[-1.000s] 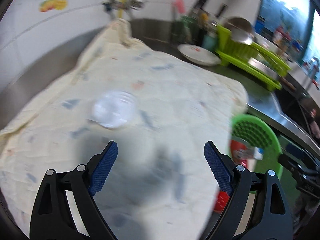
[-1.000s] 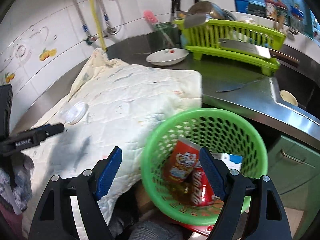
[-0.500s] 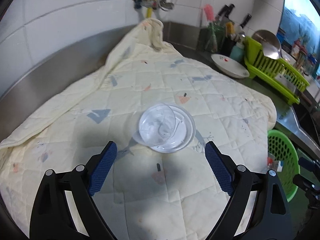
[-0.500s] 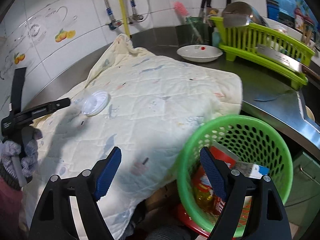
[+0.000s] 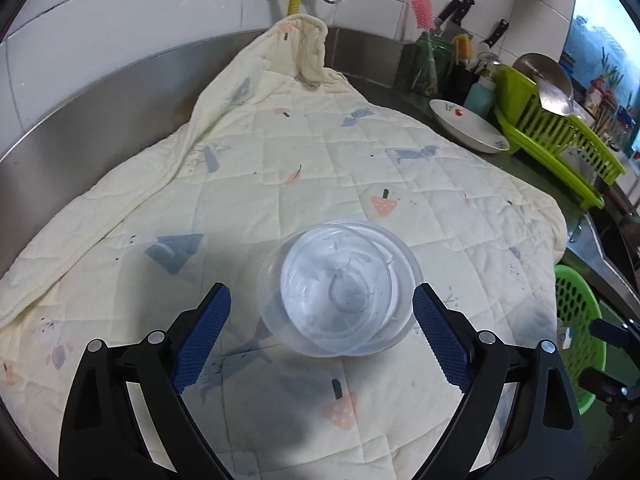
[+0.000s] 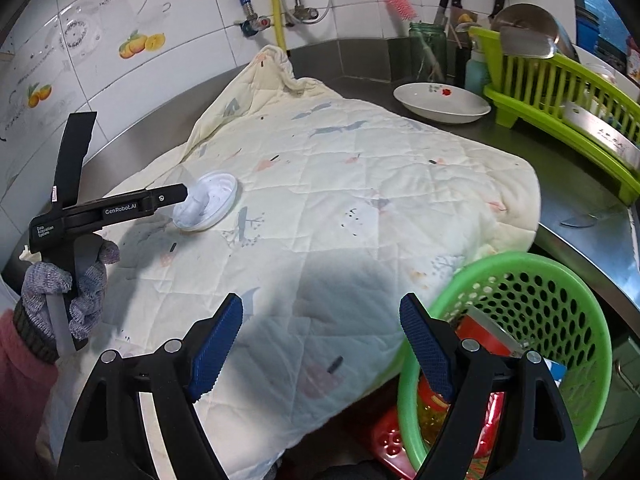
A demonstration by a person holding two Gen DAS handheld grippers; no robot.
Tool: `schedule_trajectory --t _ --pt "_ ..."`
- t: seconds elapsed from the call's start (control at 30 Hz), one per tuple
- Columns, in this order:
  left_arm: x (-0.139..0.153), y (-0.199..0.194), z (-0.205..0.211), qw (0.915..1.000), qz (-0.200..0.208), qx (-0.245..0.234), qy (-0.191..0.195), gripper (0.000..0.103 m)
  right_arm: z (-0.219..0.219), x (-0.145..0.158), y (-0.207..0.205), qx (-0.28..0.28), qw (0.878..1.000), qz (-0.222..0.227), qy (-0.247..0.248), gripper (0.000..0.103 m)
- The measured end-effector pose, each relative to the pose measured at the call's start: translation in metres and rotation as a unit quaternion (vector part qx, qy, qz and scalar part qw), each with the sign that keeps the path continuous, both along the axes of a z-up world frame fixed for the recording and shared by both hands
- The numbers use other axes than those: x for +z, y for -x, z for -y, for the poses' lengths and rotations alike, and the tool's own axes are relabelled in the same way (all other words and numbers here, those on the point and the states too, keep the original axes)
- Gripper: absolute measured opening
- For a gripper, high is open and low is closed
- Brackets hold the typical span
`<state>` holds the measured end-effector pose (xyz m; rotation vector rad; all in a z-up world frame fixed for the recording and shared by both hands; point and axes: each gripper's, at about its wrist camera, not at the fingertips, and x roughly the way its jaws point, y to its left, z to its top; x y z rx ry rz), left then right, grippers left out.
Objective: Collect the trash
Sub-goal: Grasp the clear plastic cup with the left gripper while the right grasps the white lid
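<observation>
On the quilt (image 5: 400, 168) over steel counter (image 6: 580, 200), both grippers' fingers (image 5: 204, 340) stand apart.

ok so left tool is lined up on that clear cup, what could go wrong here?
1. The clear cup lies on its side on the soft quilt; a pad touching first could roll it away.
2. It looks thin and may buckle when the open left tool closes.
3. The green basket sits past the quilt's edge, a carry that could drop it.
</observation>
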<state>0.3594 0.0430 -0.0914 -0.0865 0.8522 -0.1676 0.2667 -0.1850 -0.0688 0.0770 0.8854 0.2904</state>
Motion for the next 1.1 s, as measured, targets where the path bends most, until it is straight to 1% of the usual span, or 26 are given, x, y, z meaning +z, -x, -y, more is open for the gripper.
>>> schedule_trajectory --t 0.07,0.1,0.2,0.23,0.27,0.4,0.5,0.6,0.7,0.8,0.93,0.97,1.0,1.1 --pt "-0.002 -0.002 0.0 1.0 0.0 -0.007 0.007 0.089 -0.004 -0.002 -0.005 0.003 1.0 -0.002 0.0 0.078" --pt "-0.003 -0.003 0.001 1.0 0.0 -0.007 0.004 0.087 -0.006 -0.003 -0.006 0.004 1.0 -0.003 0.0 0.078" --pt "-0.008 -0.007 0.0 1.0 -0.004 -0.005 0.003 0.075 -0.011 -0.005 -0.011 0.008 1.0 -0.006 0.001 0.078" --pt "-0.009 -0.008 -0.001 1.0 -0.005 -0.003 0.003 0.065 -0.013 -0.006 -0.012 0.009 1.0 -0.006 0.002 0.078" --pt "-0.009 -0.008 -0.003 1.0 -0.004 -0.002 0.008 0.063 -0.015 -0.006 -0.014 0.011 1.0 -0.006 0.003 0.078" --pt "-0.006 -0.003 -0.009 0.9999 0.007 0.004 0.014 0.062 -0.02 -0.008 -0.018 0.014 1.0 -0.008 0.006 0.078" --pt "0.004 0.004 -0.012 0.9996 0.023 0.005 0.014 0.062 -0.025 -0.008 -0.022 0.019 1.0 -0.008 0.008 0.078" --pt "0.018 0.013 -0.02 0.9989 0.039 0.011 0.023 0.062 -0.033 -0.008 -0.026 0.027 1.0 -0.006 0.011 0.078" --pt "0.031 0.021 -0.03 0.998 0.051 0.014 0.035 0.062 -0.045 -0.009 -0.034 0.039 0.999 -0.006 0.012 0.078" --pt "0.04 0.028 -0.039 0.9976 0.059 0.026 0.026 0.061 -0.06 -0.01 -0.042 0.054 0.998 -0.004 0.018 0.078" --pt "0.048 0.034 -0.053 0.9965 0.066 0.042 0.029 0.061 -0.085 -0.011 -0.055 0.082 0.996 -0.001 0.022 0.078" --pt "0.05 0.036 -0.057 0.996 0.069 0.047 0.031 0.061 -0.091 -0.012 -0.058 0.089 0.996 -0.001 0.023 0.079" --pt "0.051 0.038 -0.061 0.9957 0.071 0.049 0.033 0.061 -0.096 -0.012 -0.061 0.093 0.995 0.001 0.025 0.087" --pt "0.053 0.043 -0.072 0.995 0.074 0.056 0.036 0.061 -0.115 -0.014 -0.068 0.115 0.993 0.008 0.037 0.088"
